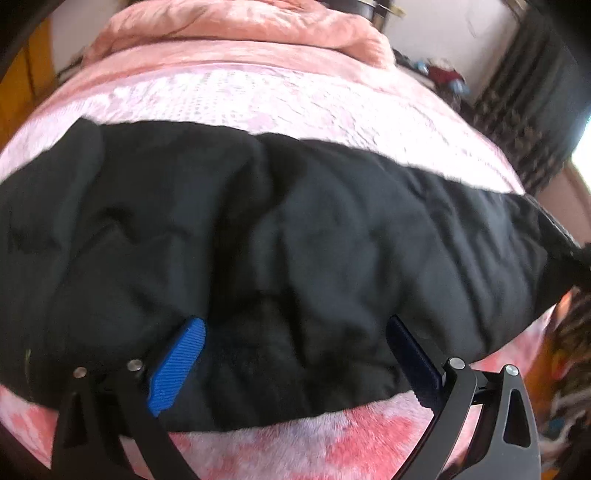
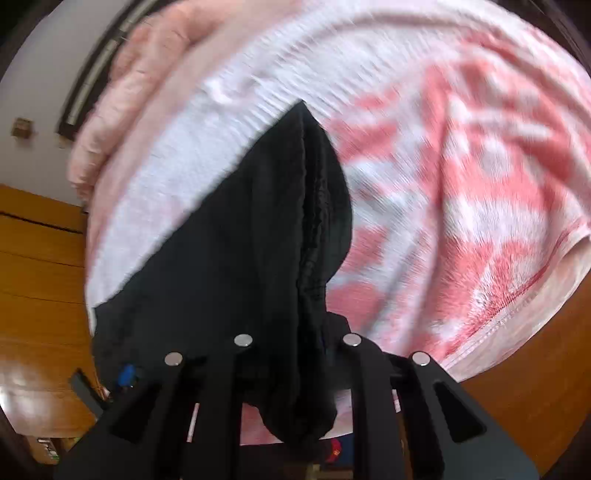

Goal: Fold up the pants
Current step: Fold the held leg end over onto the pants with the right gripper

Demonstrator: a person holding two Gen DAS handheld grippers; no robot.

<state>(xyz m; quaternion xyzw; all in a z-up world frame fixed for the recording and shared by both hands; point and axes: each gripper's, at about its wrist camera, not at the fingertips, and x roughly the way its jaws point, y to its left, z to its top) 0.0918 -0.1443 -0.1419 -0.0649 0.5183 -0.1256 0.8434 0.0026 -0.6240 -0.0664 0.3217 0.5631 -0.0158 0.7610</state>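
A wide bed (image 1: 295,96) covered with a fluffy pink-and-white mottled blanket (image 1: 288,446) fills most of both views, with a rumpled plain pink quilt (image 1: 236,29) heaped along its far side. Around the bed, orange-brown wooden panelling (image 2: 37,277) shows on one side and a white wall (image 2: 44,74) behind the quilt; a dark patterned curtain (image 1: 524,122) hangs off the bed's far right corner.

The black fleece pants (image 1: 258,229) lie spread across the bed's middle as a broad creased band, their near edge close to the bed's front.

The left gripper (image 1: 295,328) hovers at that near edge, its blue ribbed fingers (image 1: 177,365) spread wide apart over the cloth, gripping nothing.

In the right wrist view the right gripper (image 2: 295,343) is clenched on a bunched fold of the pants (image 2: 258,229), which rise from its black frame towards the middle of the bed and taper to a point; a gathered seam runs down the fold.
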